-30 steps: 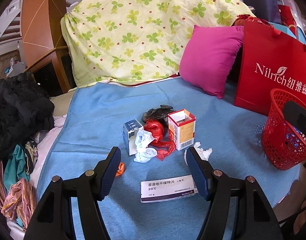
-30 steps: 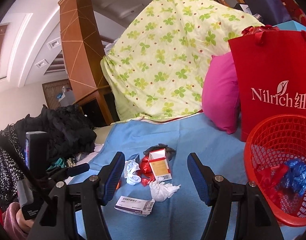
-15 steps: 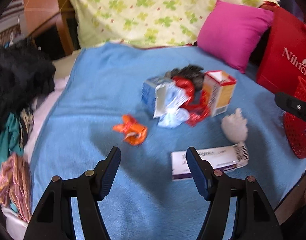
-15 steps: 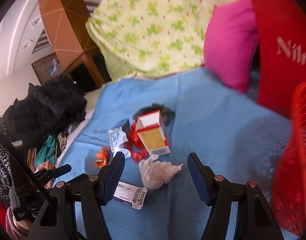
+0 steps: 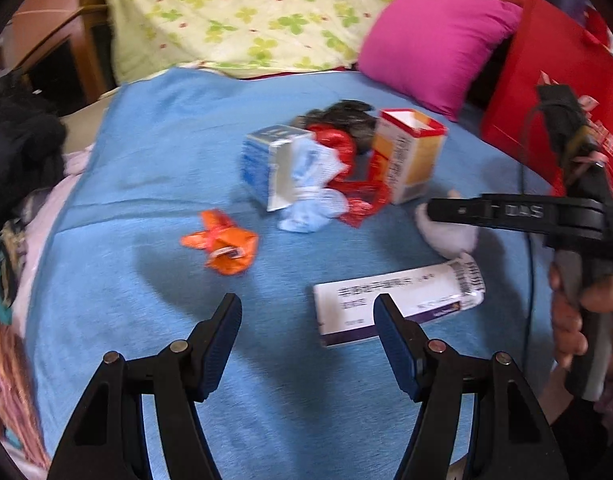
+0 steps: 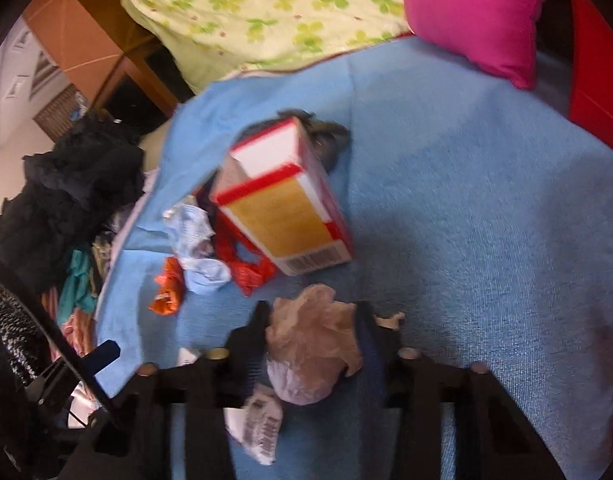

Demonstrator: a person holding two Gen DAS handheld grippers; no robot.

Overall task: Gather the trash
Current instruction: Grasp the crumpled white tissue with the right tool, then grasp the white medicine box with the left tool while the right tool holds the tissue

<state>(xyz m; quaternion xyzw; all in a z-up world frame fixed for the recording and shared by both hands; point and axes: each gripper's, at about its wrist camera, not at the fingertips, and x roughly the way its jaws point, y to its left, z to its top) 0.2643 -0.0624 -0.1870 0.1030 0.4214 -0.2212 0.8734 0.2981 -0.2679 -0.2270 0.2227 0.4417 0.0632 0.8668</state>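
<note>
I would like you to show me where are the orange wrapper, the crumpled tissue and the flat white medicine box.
orange wrapper [image 5: 222, 245], left wrist view, on its crumpled middle.
crumpled tissue [image 6: 312, 344], right wrist view, on its middle, between the right gripper's fingers.
flat white medicine box [image 5: 390, 300], left wrist view, on its printed top face.

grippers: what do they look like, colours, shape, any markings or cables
The left gripper has two black plastic fingers with triangular cut-outs, dark blue ribbed pads and brass-coloured pivot pins. Seen side-on, the right gripper is black with blurred embossed lettering, a thin black cable running behind it, and a bare hand on its grey handle.
</note>
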